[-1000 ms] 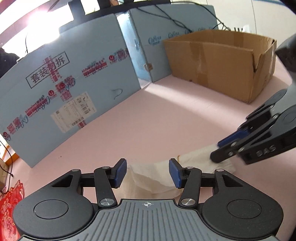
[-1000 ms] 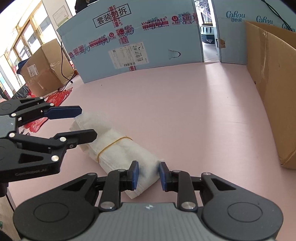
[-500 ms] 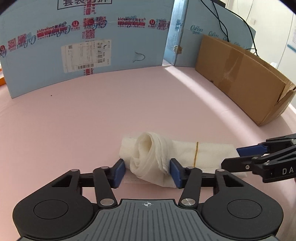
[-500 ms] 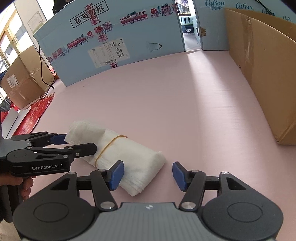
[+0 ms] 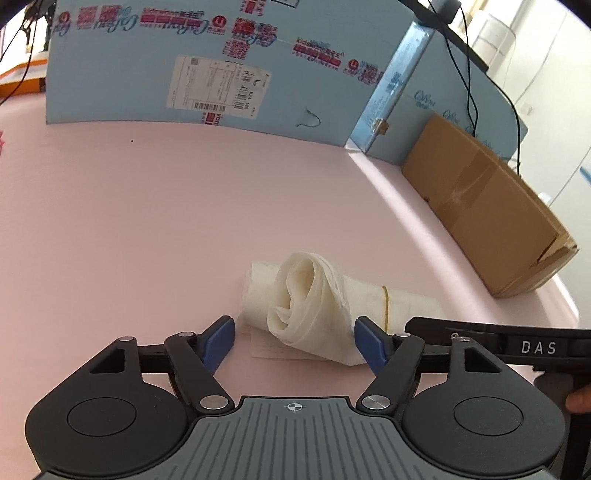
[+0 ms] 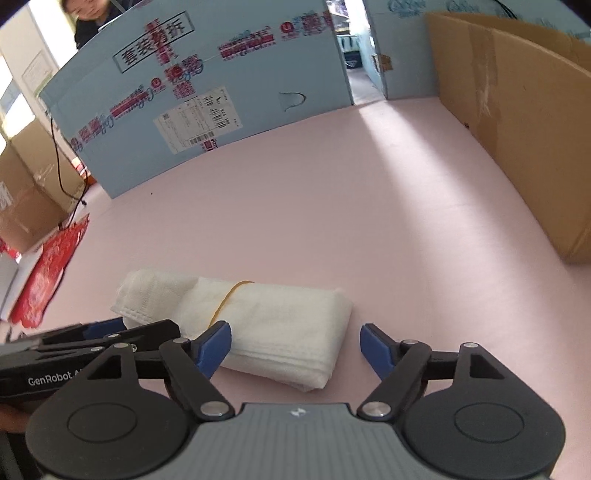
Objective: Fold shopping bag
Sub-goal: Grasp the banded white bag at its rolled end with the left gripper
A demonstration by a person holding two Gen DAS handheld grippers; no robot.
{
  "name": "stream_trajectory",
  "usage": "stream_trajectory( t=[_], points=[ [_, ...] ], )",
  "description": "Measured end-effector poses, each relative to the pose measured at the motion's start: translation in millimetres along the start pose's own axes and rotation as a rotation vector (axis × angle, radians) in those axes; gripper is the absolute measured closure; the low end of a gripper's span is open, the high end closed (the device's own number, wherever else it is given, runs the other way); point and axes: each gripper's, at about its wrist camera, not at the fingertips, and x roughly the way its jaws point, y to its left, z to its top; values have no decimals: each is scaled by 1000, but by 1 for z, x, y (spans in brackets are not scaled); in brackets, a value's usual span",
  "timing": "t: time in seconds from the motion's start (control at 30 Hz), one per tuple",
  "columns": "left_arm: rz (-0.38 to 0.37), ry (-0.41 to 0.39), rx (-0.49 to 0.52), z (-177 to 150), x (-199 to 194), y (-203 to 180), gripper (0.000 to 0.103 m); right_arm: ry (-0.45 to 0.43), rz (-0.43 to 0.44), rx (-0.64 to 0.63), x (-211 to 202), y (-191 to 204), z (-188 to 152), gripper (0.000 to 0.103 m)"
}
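Observation:
The white shopping bag (image 5: 314, 306) lies folded and rolled on the pink table, bound by a yellow rubber band (image 5: 386, 306). It also shows in the right wrist view (image 6: 266, 325) with the band (image 6: 229, 299) around its middle. My left gripper (image 5: 295, 343) is open, its blue pads on either side of the bag's rolled end, not gripping it. My right gripper (image 6: 295, 347) is open just short of the bag's other end, empty. Each gripper's body shows in the other's view, the right one (image 5: 517, 343) and the left one (image 6: 92, 339).
A blue printed cardboard wall (image 6: 207, 92) stands along the back. A brown cardboard box (image 6: 524, 122) stands at the right. Red printed bags (image 6: 48, 273) and brown boxes (image 6: 22, 199) lie off the table's left edge. A person (image 6: 92, 18) is behind the wall.
My right gripper let go of the bag's end, opened and drew back. My left gripper swung round to face the rolled end and opened wider. The bag lies still.

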Motion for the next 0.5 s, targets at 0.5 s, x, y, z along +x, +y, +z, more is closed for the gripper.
stream_trajectory(
  t=[0.5],
  points=[
    [-101, -64, -172, 4, 9, 12, 0, -145, 234, 363, 3, -39, -18, 0]
  ],
)
